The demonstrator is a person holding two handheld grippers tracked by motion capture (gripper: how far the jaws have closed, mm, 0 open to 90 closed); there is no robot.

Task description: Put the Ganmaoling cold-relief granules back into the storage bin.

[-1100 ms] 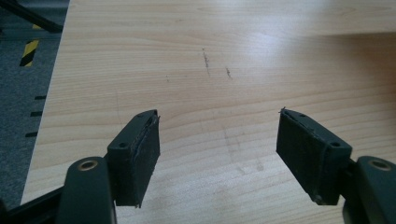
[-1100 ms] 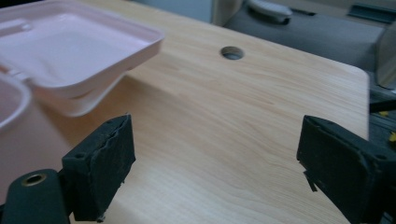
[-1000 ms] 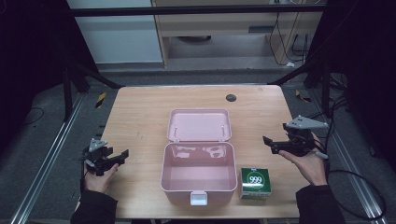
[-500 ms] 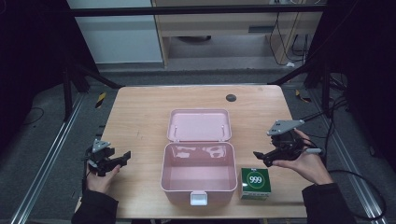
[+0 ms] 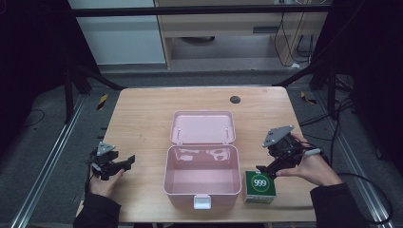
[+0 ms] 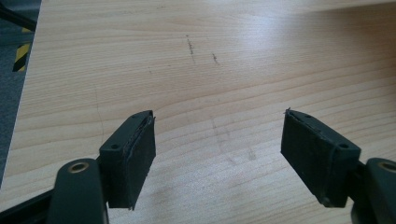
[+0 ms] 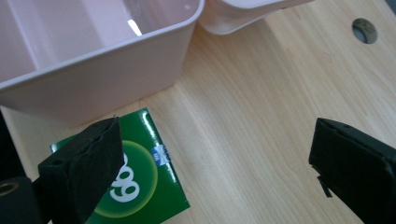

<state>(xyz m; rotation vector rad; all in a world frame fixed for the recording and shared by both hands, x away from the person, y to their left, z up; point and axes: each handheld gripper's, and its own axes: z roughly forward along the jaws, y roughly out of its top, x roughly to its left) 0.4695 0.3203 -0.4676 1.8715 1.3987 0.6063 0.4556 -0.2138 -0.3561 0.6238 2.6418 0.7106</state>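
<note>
An open pink plastic box (image 5: pixel 176 198) sits mid-table, its lid (image 5: pixel 203 127) laid back behind it and its inside bare. Just right of it, near the front edge, lies a small green carton marked 999 (image 5: pixel 260 186). My right gripper (image 5: pixel 265 170) hovers open at the carton's upper right. In the right gripper view one jaw overlaps the carton (image 7: pixel 144 182) and the other hangs over bare wood, with the box wall (image 7: pixel 93 79) just beyond. My left gripper (image 5: pixel 126 161) is open at the table's left edge, with nothing between its jaws (image 6: pixel 219 140).
The wooden table (image 5: pixel 142 123) has a dark round hole (image 5: pixel 235 99) at the back right. Metal frame rails and black cables run along the floor on both sides. A pale cabinet stands behind the table.
My right gripper has moved left and down, from the table's right edge to just over the green carton. The left gripper has hardly shifted.
</note>
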